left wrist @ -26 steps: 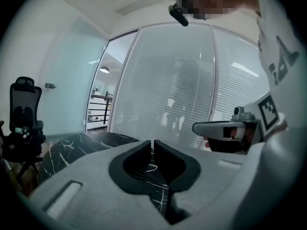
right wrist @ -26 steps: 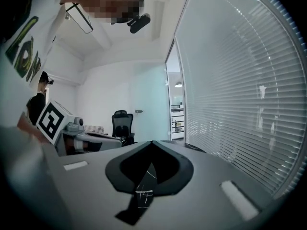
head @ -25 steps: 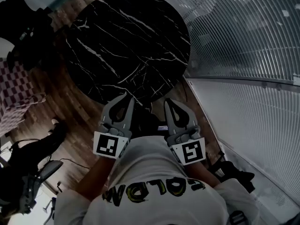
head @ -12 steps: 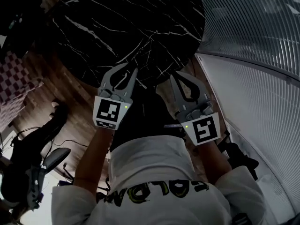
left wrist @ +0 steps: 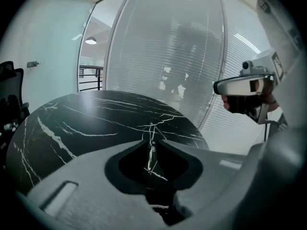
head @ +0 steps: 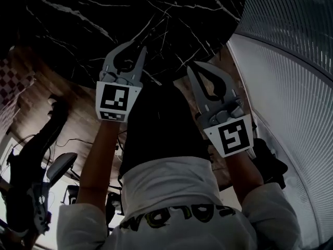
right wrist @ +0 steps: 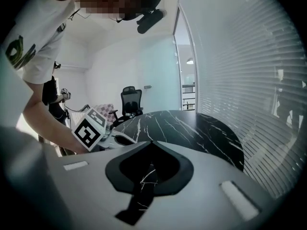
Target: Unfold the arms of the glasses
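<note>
None of the three views shows the glasses. They are not on the part of the table in sight, and neither gripper carries them.

Going by the task alone, expect a light, thin and fragile thing. The hinges are the weak spot, the lenses are slick and mark easily, and the arms are springy. The sensible hold would be one gripper pinching the front frame at a corner, off the lens. The other would then take an arm partway along and swing it out gently.

Over to the tools. The left gripper (head: 138, 46) has its jaws brought together with nothing between them, only marble showing behind. The right gripper (head: 193, 65) is the same, tips meeting and empty. Both poke out over the near rim of the table, side by side and apart.

The table (head: 78, 30) is round, black marble with white veins, glossy and bare wherever it shows. It looks hard and slippery, so a light frame could skate on it.

Around it lie a wood floor (head: 36, 103), a curved glass wall with blinds (head: 291, 61) at the right and an office chair (right wrist: 130, 99) beyond the far edge.
</note>
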`<state>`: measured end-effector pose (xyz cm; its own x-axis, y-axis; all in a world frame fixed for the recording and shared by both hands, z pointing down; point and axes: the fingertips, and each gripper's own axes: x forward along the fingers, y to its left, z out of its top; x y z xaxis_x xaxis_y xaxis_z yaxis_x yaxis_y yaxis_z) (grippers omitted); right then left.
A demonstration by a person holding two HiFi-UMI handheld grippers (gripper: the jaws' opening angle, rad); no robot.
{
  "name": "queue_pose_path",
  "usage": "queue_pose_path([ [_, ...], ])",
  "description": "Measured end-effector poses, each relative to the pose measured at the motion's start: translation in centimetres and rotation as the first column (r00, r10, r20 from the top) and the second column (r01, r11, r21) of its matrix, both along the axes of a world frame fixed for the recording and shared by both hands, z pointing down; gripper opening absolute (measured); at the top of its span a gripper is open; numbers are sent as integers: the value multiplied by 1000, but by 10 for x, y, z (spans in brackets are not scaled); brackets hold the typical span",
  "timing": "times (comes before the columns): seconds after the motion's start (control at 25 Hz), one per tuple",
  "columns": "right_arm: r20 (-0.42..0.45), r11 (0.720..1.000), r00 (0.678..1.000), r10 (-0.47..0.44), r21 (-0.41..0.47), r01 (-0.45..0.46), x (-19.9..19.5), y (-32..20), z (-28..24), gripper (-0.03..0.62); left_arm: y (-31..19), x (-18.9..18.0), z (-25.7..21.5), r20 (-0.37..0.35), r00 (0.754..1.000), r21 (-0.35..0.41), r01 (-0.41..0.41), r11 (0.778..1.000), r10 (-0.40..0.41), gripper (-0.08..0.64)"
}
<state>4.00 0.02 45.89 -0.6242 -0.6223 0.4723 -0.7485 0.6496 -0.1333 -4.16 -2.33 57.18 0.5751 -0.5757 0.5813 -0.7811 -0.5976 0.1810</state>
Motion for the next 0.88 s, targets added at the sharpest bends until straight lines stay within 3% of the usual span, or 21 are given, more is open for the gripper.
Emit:
queue_pose_path([
  [0.4, 7, 998, 1000, 3, -61, -3, 0, 15, 36, 2, -9, 10, 36, -33, 999, -8, -30, 1000, 30, 67],
  [0.56, 5, 998, 1000, 11, -60, -11, 3, 19, 36, 0, -9, 12, 35, -41, 999, 7, -36, 999, 36, 10],
  [0.88, 7, 1000, 1000, 26, -14, -26, 9, 18, 6, 2, -5, 18, 8, -50, 998, 34, -42, 999, 43, 3],
])
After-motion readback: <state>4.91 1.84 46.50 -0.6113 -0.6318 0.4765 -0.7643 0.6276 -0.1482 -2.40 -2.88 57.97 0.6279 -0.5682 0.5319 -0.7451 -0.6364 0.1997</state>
